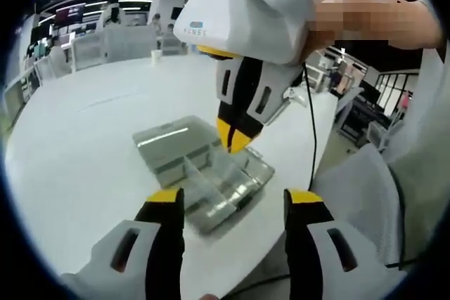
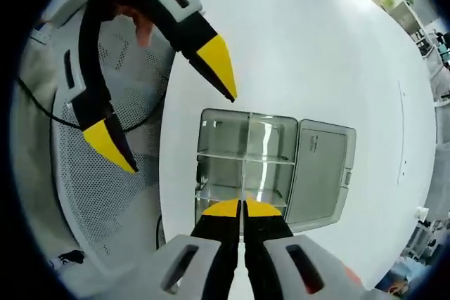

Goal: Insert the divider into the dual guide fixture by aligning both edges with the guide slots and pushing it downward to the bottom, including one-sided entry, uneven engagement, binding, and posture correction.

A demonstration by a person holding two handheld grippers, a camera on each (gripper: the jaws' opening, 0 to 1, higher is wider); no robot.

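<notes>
A clear plastic box [image 1: 204, 173] [image 2: 242, 166], the guide fixture, sits near the edge of a white round table [image 1: 77, 138] [image 2: 316, 47]. Clear partitions split it into compartments, and its lid [image 2: 320, 173] lies folded open. My right gripper [image 2: 243, 209] [image 1: 235, 142] stands over the box, pointing down into it. Its jaws are shut on a thin clear divider [image 2: 247, 145] that runs across the box; the sheet is hard to make out. My left gripper [image 1: 234, 201] [image 2: 163, 102] hangs open off the table edge beside the box, holding nothing.
A pale mesh chair [image 2: 98, 194] [image 1: 358, 187] stands just off the table edge by the box. A black cable [image 1: 313, 124] hangs from the right gripper. Desks and shelving [image 1: 91, 40] line the far side of the room.
</notes>
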